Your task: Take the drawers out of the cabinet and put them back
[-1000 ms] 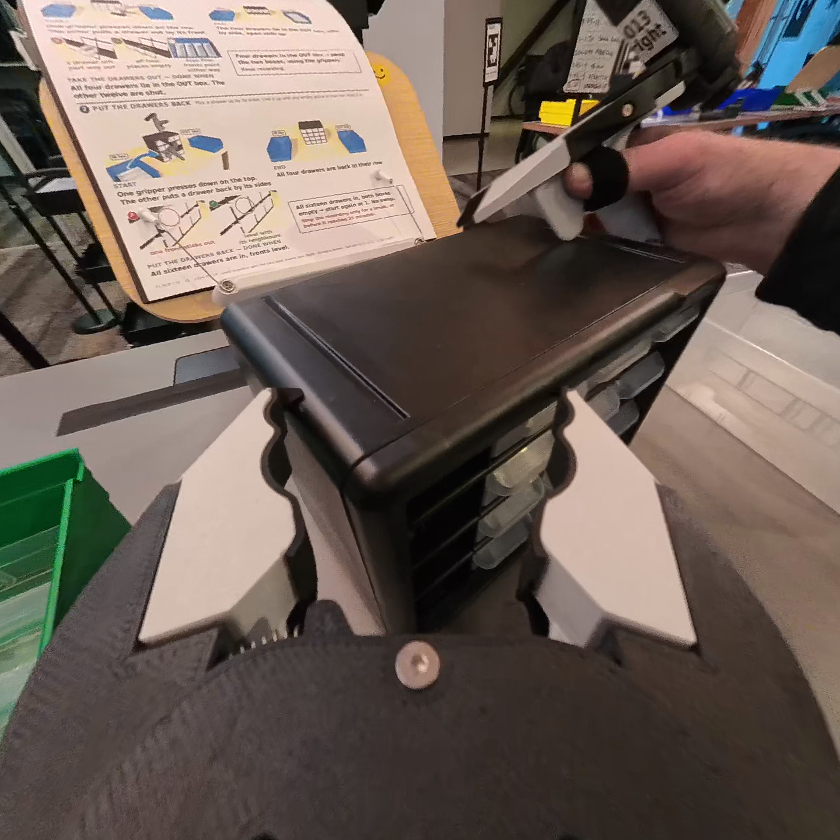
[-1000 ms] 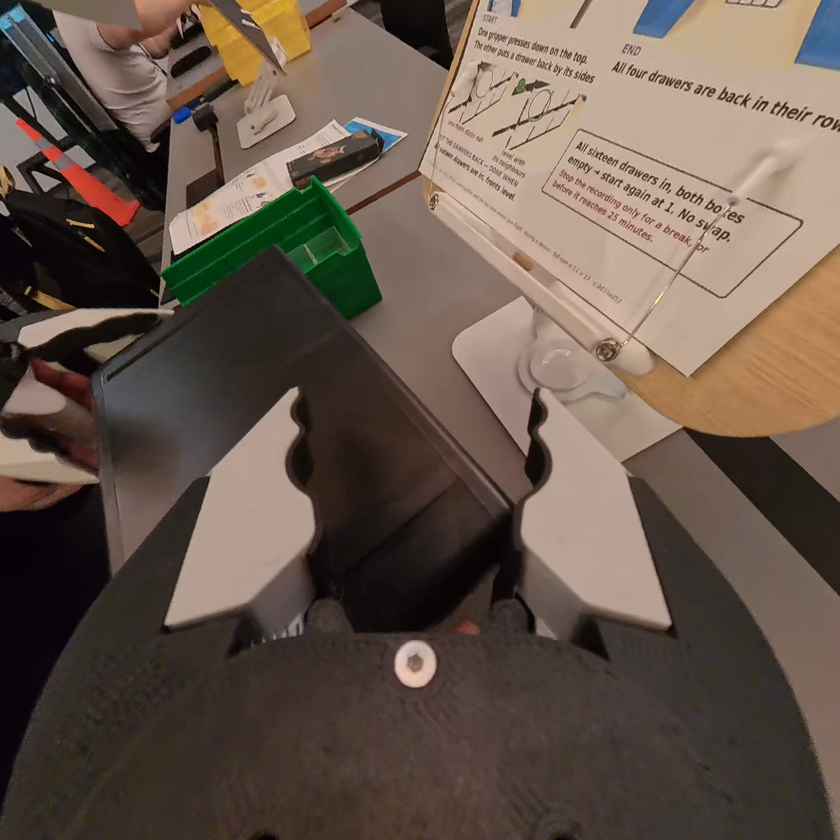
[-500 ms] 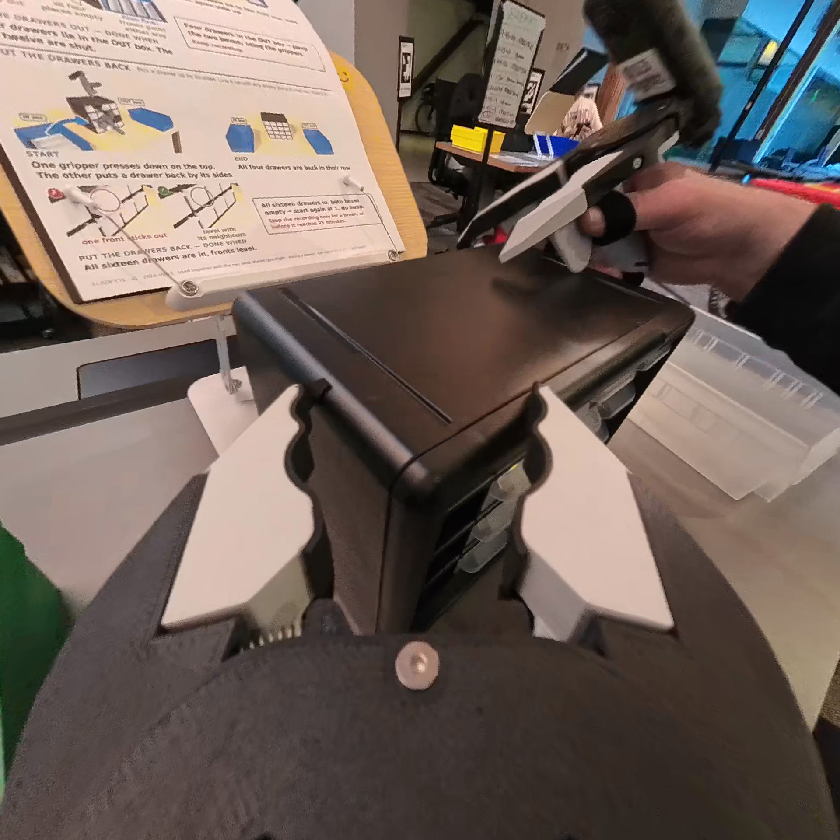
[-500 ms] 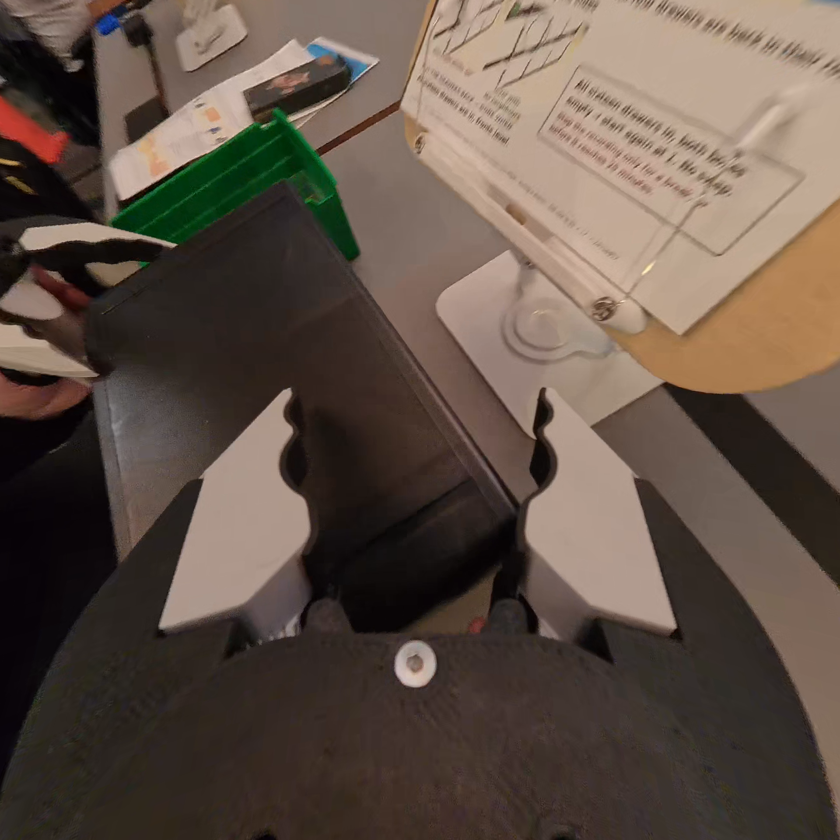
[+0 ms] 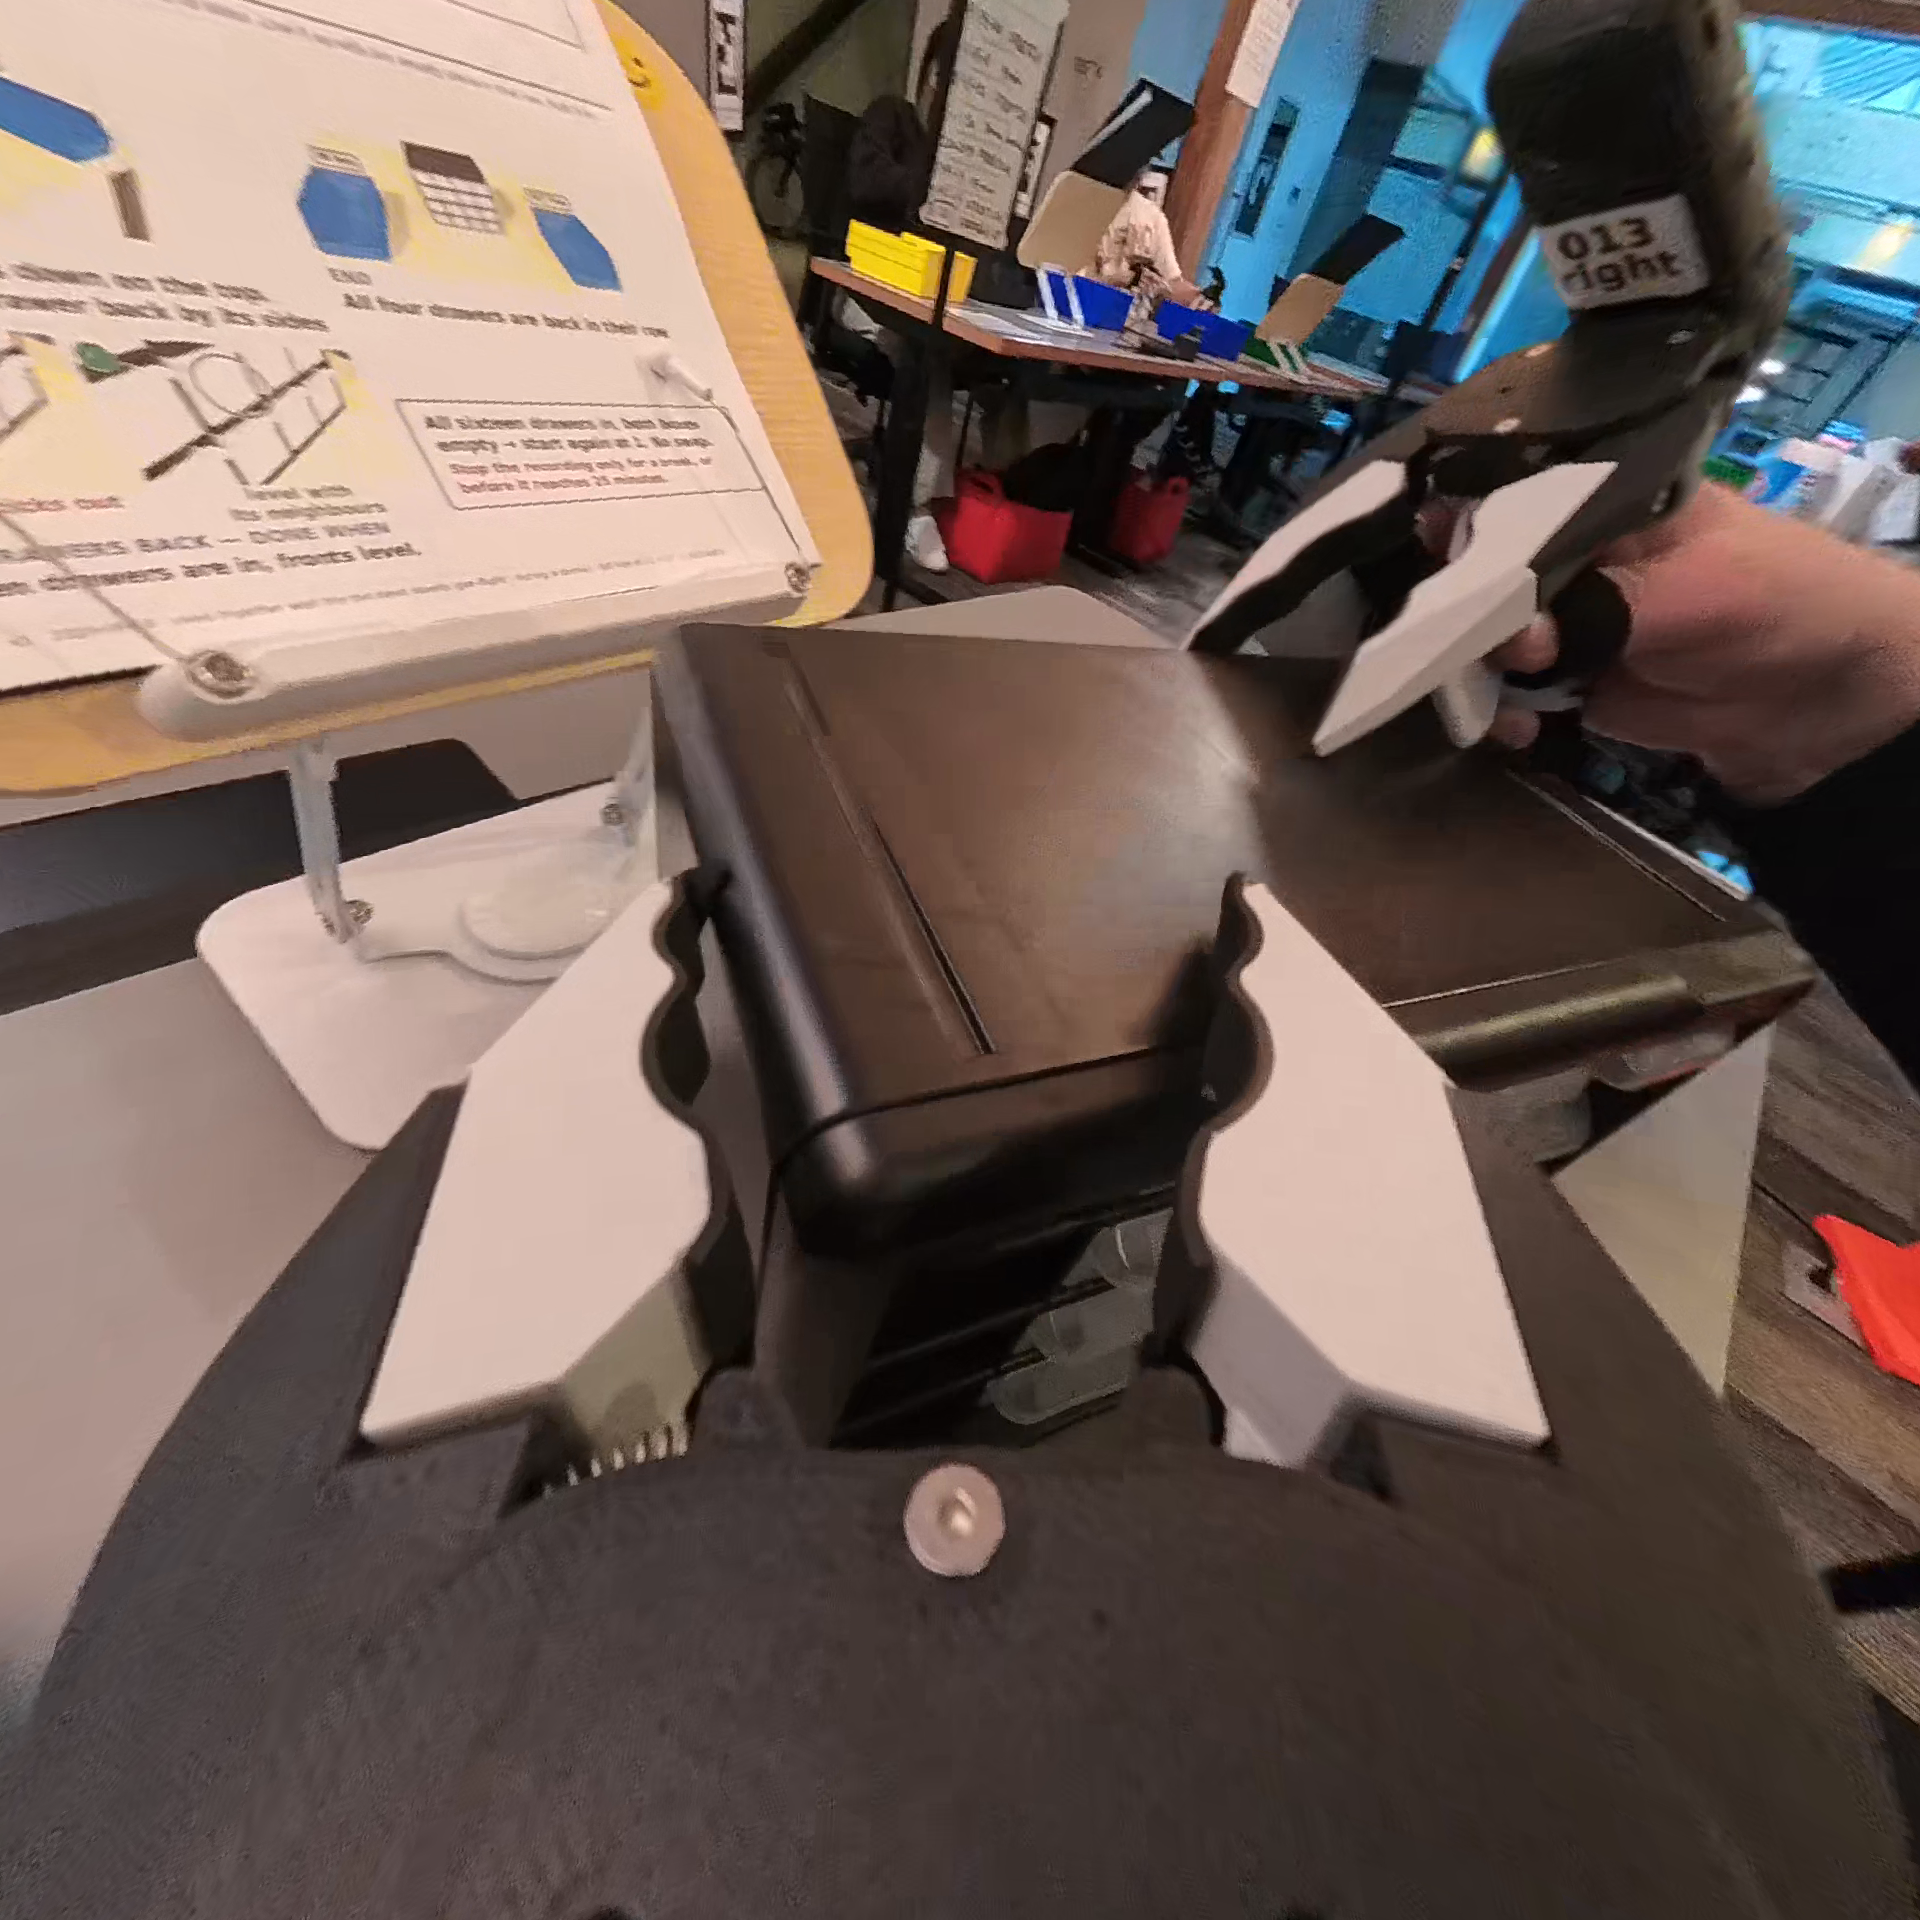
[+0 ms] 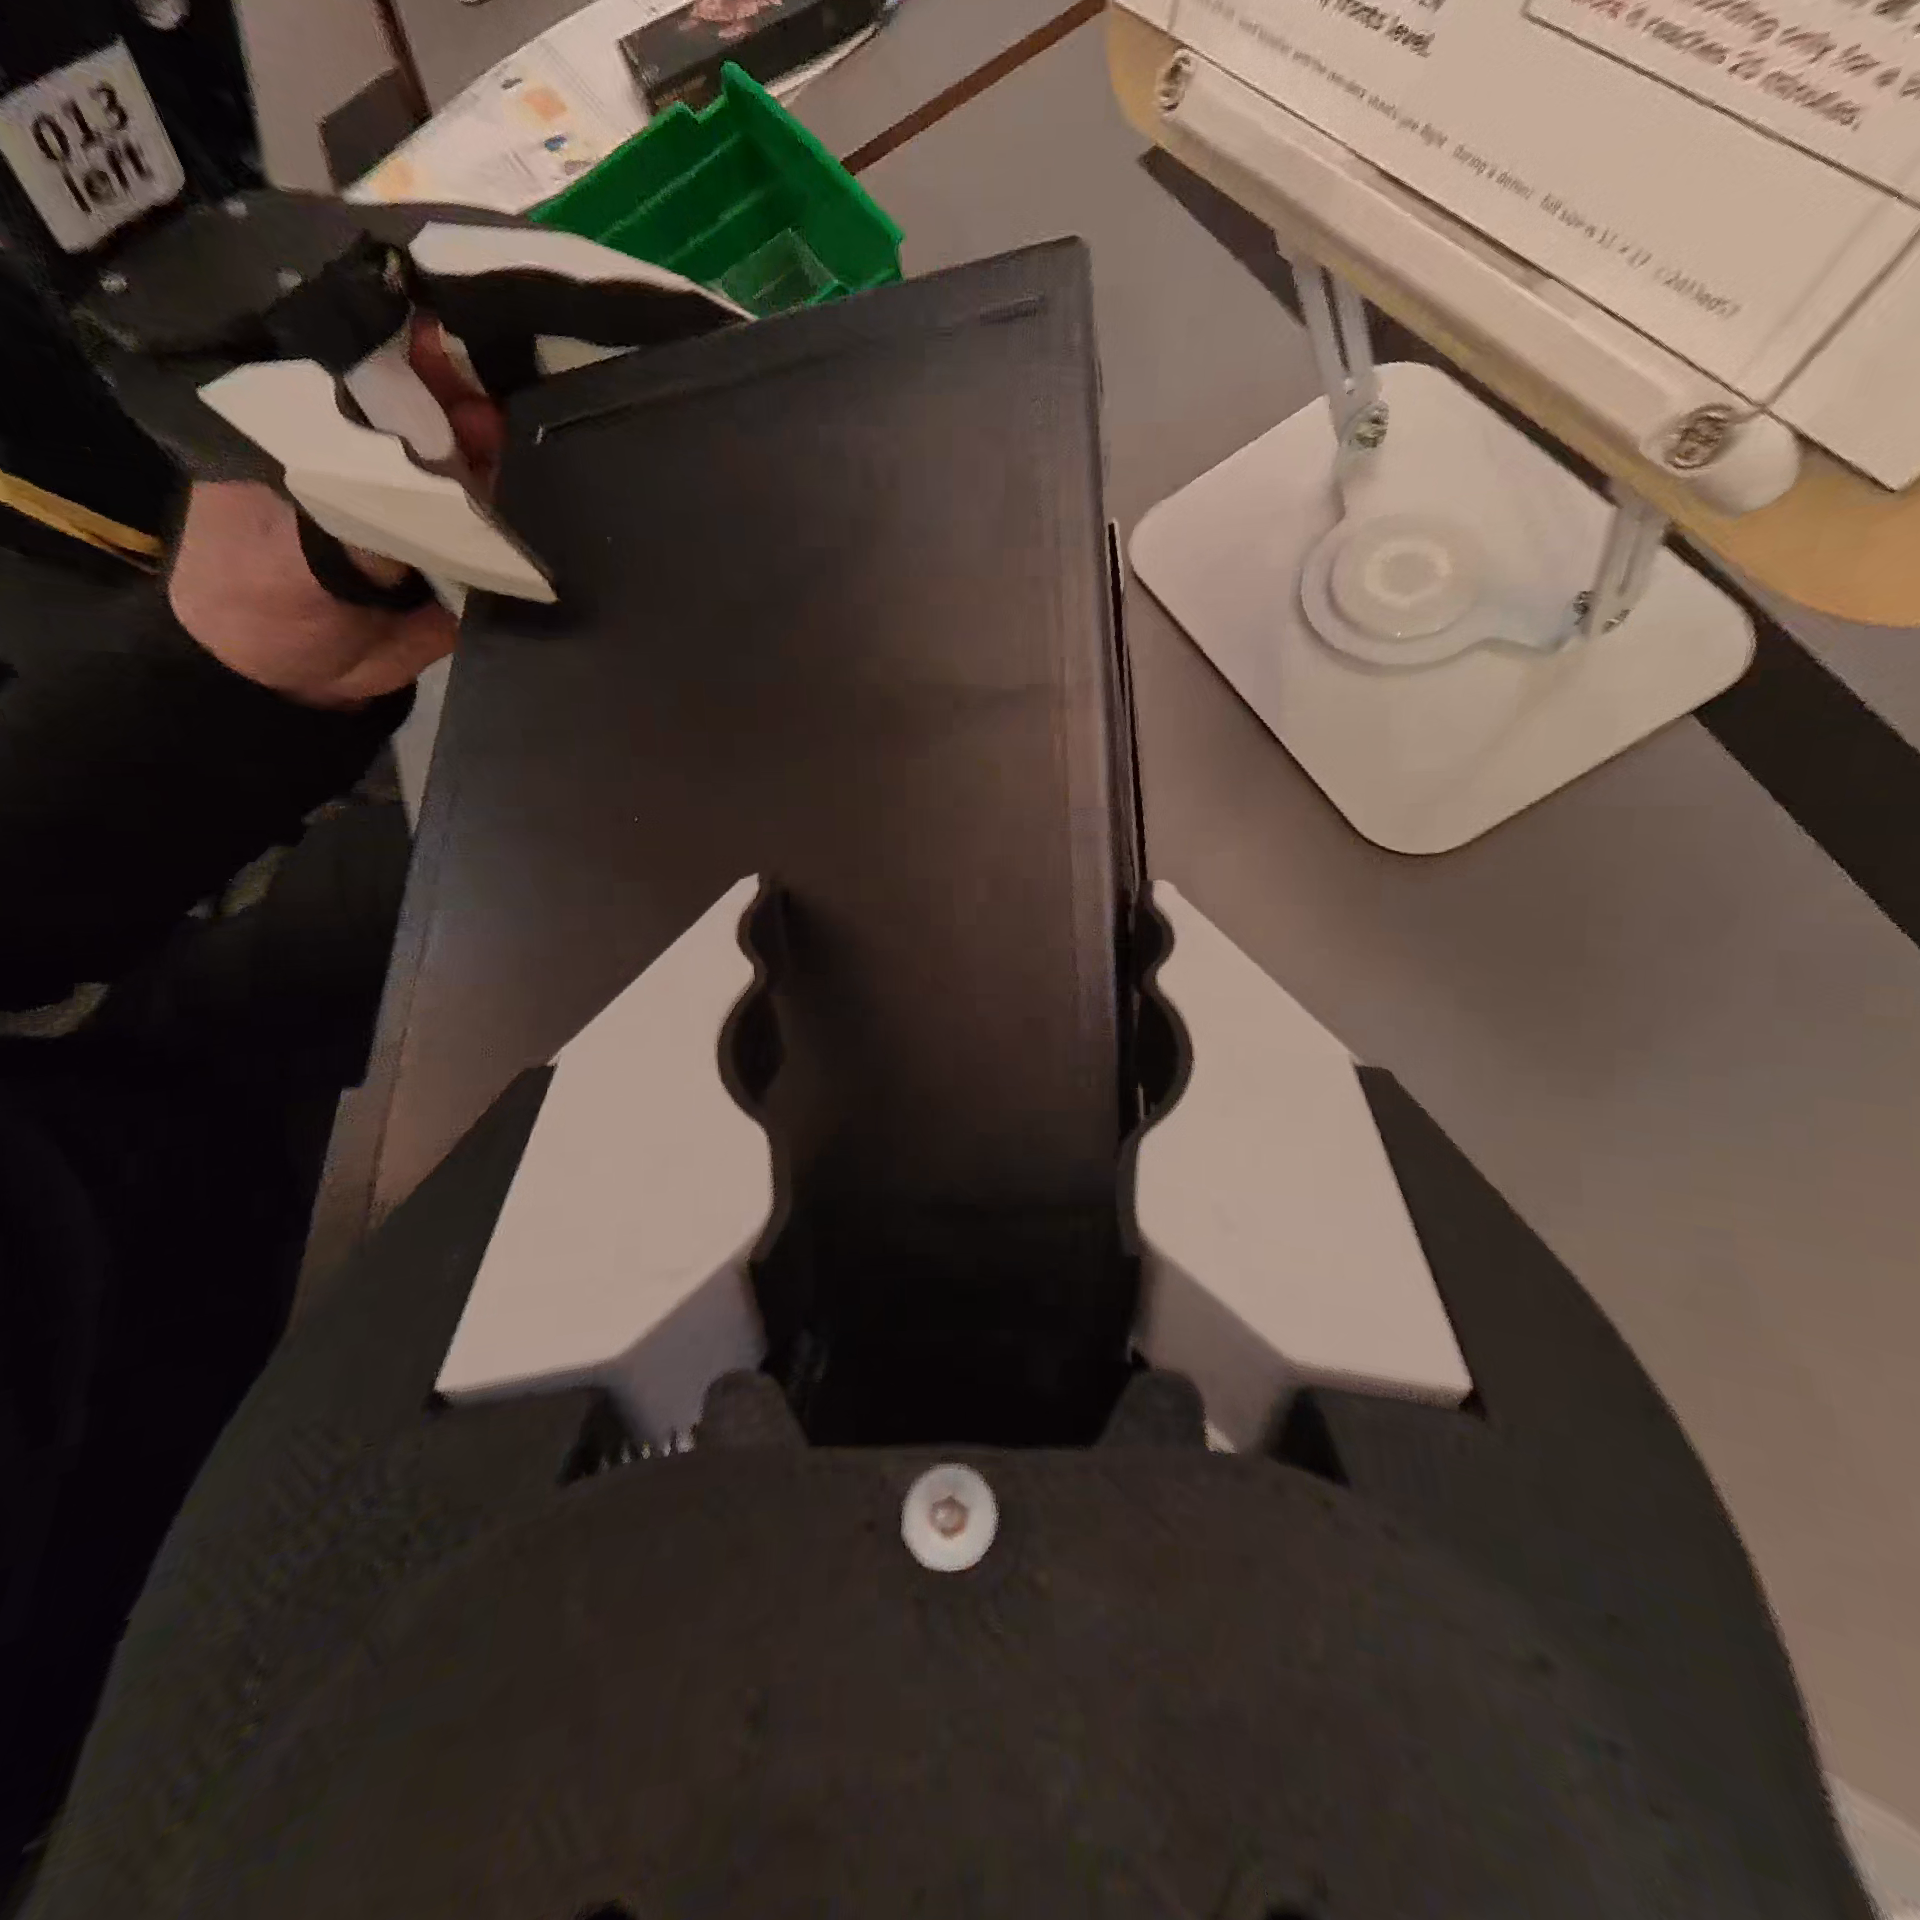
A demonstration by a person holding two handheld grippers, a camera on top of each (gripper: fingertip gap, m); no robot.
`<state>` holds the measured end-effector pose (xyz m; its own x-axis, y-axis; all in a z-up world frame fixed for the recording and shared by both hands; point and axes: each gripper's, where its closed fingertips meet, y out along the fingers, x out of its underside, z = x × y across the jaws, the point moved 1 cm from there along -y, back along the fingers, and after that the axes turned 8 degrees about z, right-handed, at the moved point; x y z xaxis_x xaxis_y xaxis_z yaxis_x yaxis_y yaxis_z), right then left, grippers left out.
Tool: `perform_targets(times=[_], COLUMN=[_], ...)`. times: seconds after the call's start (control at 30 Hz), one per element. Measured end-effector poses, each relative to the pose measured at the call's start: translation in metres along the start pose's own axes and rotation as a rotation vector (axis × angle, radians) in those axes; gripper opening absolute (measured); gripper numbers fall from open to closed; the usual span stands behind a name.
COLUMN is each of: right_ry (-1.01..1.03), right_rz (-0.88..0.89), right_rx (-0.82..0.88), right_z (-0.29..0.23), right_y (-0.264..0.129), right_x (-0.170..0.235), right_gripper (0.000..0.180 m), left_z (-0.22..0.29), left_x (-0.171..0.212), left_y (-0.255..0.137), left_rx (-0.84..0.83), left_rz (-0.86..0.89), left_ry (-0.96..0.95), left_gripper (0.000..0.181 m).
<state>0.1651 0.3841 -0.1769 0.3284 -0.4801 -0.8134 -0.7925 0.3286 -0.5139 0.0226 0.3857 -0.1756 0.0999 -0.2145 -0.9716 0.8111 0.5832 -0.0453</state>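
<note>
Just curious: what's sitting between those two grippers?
The black cabinet: its top spans from the left gripper at one end to the right gripper at the other, clearest in the right wrist view.

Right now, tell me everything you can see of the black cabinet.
The cabinet is a black, glossy plastic box standing upright on the grey table. A thin groove runs along its flat top. Clear drawers show in its front. The left gripper and right gripper, both open, each straddle an end of its top; contact is unclear.
</note>
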Motion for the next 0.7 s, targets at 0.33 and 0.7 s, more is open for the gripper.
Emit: perform_targets(times=[0.33, 0.7], right_ry=[-0.113, -0.160], right_rz=[0.010, -0.010], right_rx=[0.197, 0.214], right_z=[0.000, -0.011], right_y=[-0.005, 0.014], right_x=[-0.009, -0.015], right_gripper=[0.086, 0.080], left_z=[-0.018, -0.105], left_x=[-0.024, 0.034], left_y=[-0.011, -0.209], left_rx=[0.000, -0.458], left_rz=[-0.102, -0.610], left_ry=[0.058, -0.068], left_gripper=[0.079, 0.055])
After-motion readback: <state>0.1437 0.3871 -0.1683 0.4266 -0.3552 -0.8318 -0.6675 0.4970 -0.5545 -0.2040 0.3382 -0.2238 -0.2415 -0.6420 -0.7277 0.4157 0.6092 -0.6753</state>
